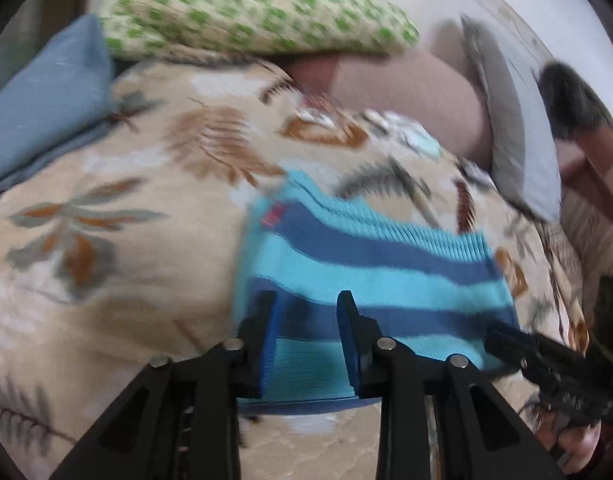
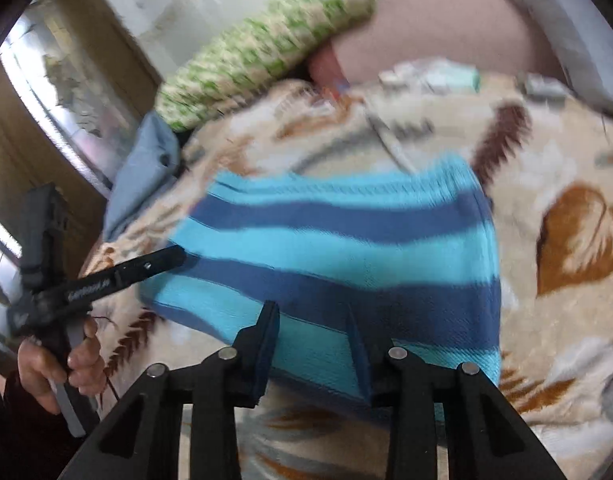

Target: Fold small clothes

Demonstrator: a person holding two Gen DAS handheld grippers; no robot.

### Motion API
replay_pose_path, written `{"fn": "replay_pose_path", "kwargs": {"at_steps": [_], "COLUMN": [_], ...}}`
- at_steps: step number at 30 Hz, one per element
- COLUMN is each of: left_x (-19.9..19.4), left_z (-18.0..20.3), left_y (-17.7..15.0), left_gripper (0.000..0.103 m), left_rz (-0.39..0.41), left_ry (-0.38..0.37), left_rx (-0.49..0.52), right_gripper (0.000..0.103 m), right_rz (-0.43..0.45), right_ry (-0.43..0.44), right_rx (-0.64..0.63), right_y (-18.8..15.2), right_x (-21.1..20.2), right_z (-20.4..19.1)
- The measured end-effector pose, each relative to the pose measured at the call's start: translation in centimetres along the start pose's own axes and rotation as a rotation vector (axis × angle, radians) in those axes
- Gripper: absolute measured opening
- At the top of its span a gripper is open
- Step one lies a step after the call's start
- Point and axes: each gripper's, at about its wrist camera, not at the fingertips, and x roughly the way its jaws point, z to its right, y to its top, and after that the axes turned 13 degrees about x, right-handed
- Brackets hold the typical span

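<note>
Lying folded on blanket, toward its near edge: striped sweater, turquoise and navy bands, ribbed hem facing far side, small red tag at left corner.
Hovering over sweater's near left part: left gripper, jaws standing apart, clamping nothing, knit showing between.
Hovering over sweater's near right part: right gripper, jaws likewise standing apart.
Resting at blanket's far edge: green pillow, blue pillow, pink cushion. Blurring throughout both views.
</note>
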Motion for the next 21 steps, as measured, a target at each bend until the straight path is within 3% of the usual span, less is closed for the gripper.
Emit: {"fn": "replay_pose_path", "kwargs": {"at_steps": [3,5,8,10,14,16,18,21], "left_x": [-1.3,-1.6,-0.7,0.0,-0.2,-0.4,-0.5,0.3], "left_z": [-1.6,-2.8,-4.2,-4.8,-5.6,-5.4,-5.2,-5.1], "left_y": [-0.6,-1.2,-1.9,-2.3,-2.4,-2.3,-2.1,-2.1], "left_gripper": [0.036,0.037,0.037,0.037,0.039,0.049,0.062,0.069], "left_rz": [0.004,0.000,-0.045,-0.078,-0.060,-0.048,-0.049,-0.067], "left_ry": [0.058,0.060,0.084,0.095,0.027,-0.027,-0.040,-0.065], "left_rx": [-0.069,-0.115,-0.161,-0.161,-0.205,-0.215,-0.226,-0.257], "right_gripper": [0.039,0.039,0.040,0.041,0.041,0.043,0.052,0.053], "right_rz": [0.009,0.028,-0.055,-0.009,-0.058,-0.032,-0.009,0.039], "right_ry": [0.052,0.014,-0.070,-0.074,-0.052,0.014,0.052,0.055], "right_rx": [-0.061,-0.149,-0.218,-0.266,-0.187,-0.114,-0.060,-0.046], "right_y": [-0.5,-1.4,-3.1,-3.9,-2.3,-1.8,-1.6,-1.6], "right_x": [-0.1,0.6,3.8,4.0,2.2,0.1,-1.5,-3.1], "right_z": [-2.6,-4.7,-5.3,-5.2,-5.1,-4.4,-4.0,-3.6]}}
